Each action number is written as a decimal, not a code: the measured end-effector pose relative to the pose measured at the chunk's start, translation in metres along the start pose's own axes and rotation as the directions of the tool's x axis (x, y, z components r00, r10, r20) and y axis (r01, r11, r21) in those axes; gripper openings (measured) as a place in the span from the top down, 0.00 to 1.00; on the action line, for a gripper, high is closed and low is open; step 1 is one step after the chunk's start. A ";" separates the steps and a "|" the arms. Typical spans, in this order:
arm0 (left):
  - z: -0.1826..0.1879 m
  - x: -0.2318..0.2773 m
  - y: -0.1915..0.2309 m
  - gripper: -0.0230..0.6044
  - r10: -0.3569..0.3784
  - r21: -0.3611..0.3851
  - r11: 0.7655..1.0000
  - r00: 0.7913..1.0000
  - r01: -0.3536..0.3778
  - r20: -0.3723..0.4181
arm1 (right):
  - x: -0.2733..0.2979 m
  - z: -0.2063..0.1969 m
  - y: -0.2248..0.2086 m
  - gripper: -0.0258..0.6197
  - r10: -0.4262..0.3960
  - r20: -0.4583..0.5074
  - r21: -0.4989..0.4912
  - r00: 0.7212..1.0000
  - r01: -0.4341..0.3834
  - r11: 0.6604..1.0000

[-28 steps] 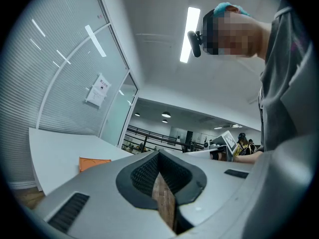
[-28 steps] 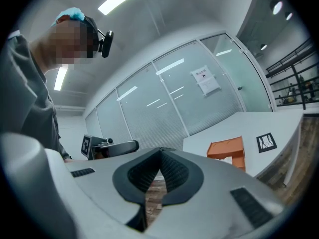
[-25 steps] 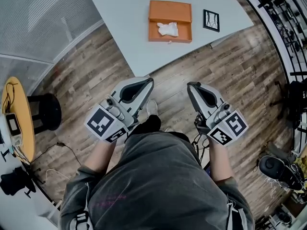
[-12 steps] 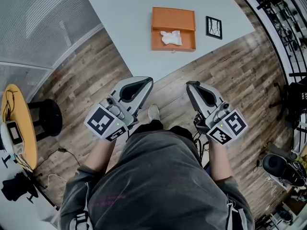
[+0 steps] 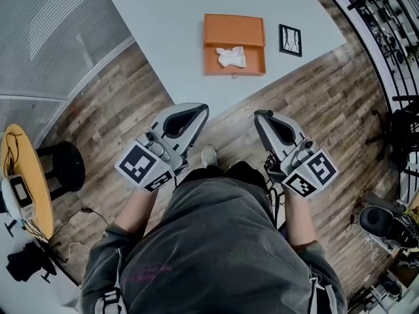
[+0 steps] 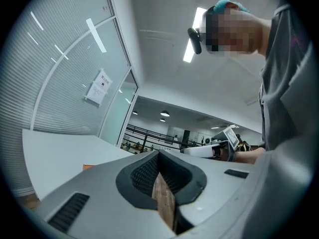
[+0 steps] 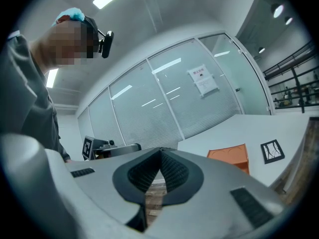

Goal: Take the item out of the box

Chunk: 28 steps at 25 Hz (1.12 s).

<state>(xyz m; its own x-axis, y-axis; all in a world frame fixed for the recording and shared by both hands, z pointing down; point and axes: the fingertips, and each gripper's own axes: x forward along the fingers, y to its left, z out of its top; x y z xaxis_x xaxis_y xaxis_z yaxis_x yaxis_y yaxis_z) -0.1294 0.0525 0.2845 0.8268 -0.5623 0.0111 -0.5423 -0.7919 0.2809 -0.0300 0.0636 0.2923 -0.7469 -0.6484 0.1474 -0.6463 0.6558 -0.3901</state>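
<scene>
A pale grey table [image 5: 163, 38] stands ahead of both pairs of jaws, well apart from them, with wooden floor showing in between. The person stands short of it, holding the left gripper [image 5: 203, 108] and the right gripper [image 5: 260, 115] side by side at waist height, both pointing toward the table. Each gripper view shows its own jaws pressed together at the tips, with nothing pinched between them.

An open orange box [image 5: 234, 28] sits on the table, ahead of the jaws and roughly in line with the gap between the two grippers. A small black-framed card [image 5: 291, 39] lies just beside the box, ahead of the right jaws. The item [image 5: 231, 56], something white and crumpled, lies inside the box, in the half nearer the jaws.

The task looks barely begun: this is the approach, with nothing touched yet. The next move likely calls for bringing the grippers over the table, spreading one pair of jaws above the white item, and closing on it.
</scene>
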 end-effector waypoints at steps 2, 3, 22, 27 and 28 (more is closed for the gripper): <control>-0.001 0.005 0.004 0.95 -0.002 -0.001 1.000 1.000 0.002 -0.003 | 0.001 0.000 -0.006 0.95 -0.006 -0.001 0.002 1.000 0.006 1.000; -0.001 0.007 0.006 0.95 -0.002 -0.003 1.000 1.000 0.002 -0.004 | 0.002 0.001 -0.008 0.95 -0.009 -0.002 0.004 1.000 0.009 1.000; -0.015 0.074 0.059 0.95 0.147 0.018 0.989 0.988 -0.146 -0.057 | 0.029 0.026 -0.095 0.95 0.090 -0.028 0.033 0.996 -0.089 0.995; -0.010 0.105 0.072 0.95 0.188 0.023 0.982 0.981 -0.187 -0.056 | 0.031 0.037 -0.128 0.95 0.117 -0.042 0.045 0.992 -0.115 0.992; -0.008 0.111 0.074 0.95 0.194 0.027 0.981 0.979 -0.193 -0.056 | 0.032 0.040 -0.134 0.95 0.122 -0.044 0.047 0.992 -0.120 0.992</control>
<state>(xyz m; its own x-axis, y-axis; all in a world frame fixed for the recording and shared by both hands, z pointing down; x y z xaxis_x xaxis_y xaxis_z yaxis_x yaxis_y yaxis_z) -0.0764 -0.0662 0.3146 0.7131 -0.6908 0.1191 -0.6952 -0.6750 0.2473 0.0390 -0.0601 0.3129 -0.8265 -0.5458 0.1381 -0.5437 0.7103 -0.4469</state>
